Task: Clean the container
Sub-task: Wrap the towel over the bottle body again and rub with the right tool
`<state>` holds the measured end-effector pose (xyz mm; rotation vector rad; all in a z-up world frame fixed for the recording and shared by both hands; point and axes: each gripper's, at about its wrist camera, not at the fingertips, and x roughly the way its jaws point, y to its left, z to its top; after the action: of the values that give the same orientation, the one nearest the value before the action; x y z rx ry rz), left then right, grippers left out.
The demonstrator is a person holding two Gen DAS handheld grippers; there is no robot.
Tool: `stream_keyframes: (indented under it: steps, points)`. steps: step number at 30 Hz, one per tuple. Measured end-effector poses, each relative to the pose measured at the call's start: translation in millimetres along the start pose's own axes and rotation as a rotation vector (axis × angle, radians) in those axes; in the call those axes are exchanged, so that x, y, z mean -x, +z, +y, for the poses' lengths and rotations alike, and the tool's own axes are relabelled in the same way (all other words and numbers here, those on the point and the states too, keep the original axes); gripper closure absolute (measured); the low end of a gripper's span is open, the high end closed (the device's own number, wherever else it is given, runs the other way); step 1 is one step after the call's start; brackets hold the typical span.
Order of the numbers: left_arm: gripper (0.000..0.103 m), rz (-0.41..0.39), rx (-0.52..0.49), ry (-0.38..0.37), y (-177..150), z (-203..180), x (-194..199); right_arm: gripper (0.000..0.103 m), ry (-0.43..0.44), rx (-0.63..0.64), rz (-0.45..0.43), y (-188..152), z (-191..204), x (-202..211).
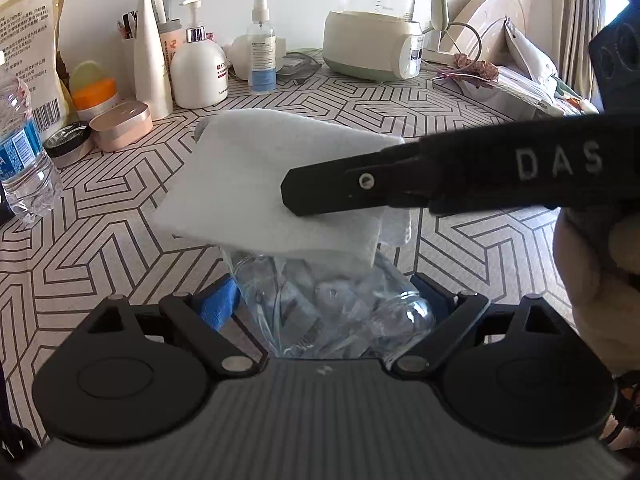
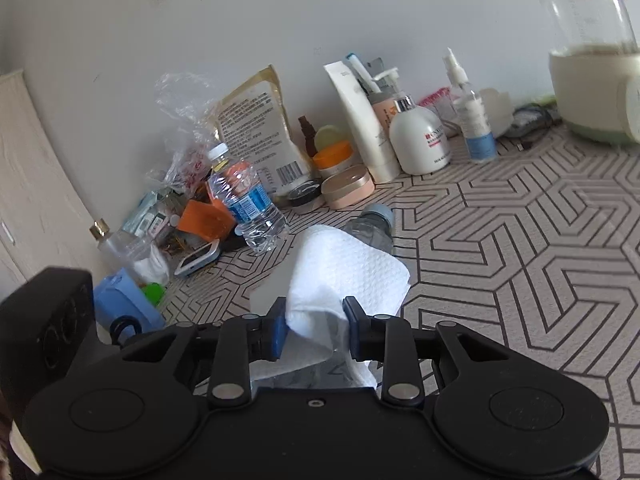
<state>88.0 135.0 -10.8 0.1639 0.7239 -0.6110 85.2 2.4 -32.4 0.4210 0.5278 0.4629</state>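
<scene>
A clear plastic bottle [image 1: 340,304] with a grey-blue cap lies between the blue pads of my left gripper [image 1: 324,300], which is shut on it. Its cap end shows in the right wrist view [image 2: 374,224]. My right gripper [image 2: 316,330] is shut on a folded white paper towel [image 2: 352,276]. In the left wrist view the right gripper's black finger [image 1: 340,188] reaches in from the right and holds the towel [image 1: 256,184] over the bottle, hiding its far end.
Patterned tablecloth [image 1: 460,248]. Along the wall stand a white pump bottle [image 1: 198,68], a spray bottle [image 1: 262,52], a tube, jars [image 1: 120,124], a full water bottle [image 2: 248,204], a paper bag [image 2: 256,128] and a glass kettle [image 1: 376,28]. A blue box [image 2: 124,304] lies left.
</scene>
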Motion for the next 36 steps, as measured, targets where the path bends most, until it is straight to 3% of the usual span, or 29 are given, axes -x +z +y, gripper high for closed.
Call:
stream_keyframes:
  steps: [20, 33, 36]
  points:
    - [0.012, 0.008, 0.022, -0.045, 0, 4, -1, 0.07, -0.042, -0.014, -0.034, -9, -8, 15]
    - [0.012, 0.008, 0.025, -0.027, 1, 6, -3, 0.07, -0.086, -0.014, -0.008, -14, -15, 13]
    - [0.012, 0.008, 0.023, -0.023, 1, 6, -3, 0.071, -0.11, -0.02, 0.031, -20, -20, 6]
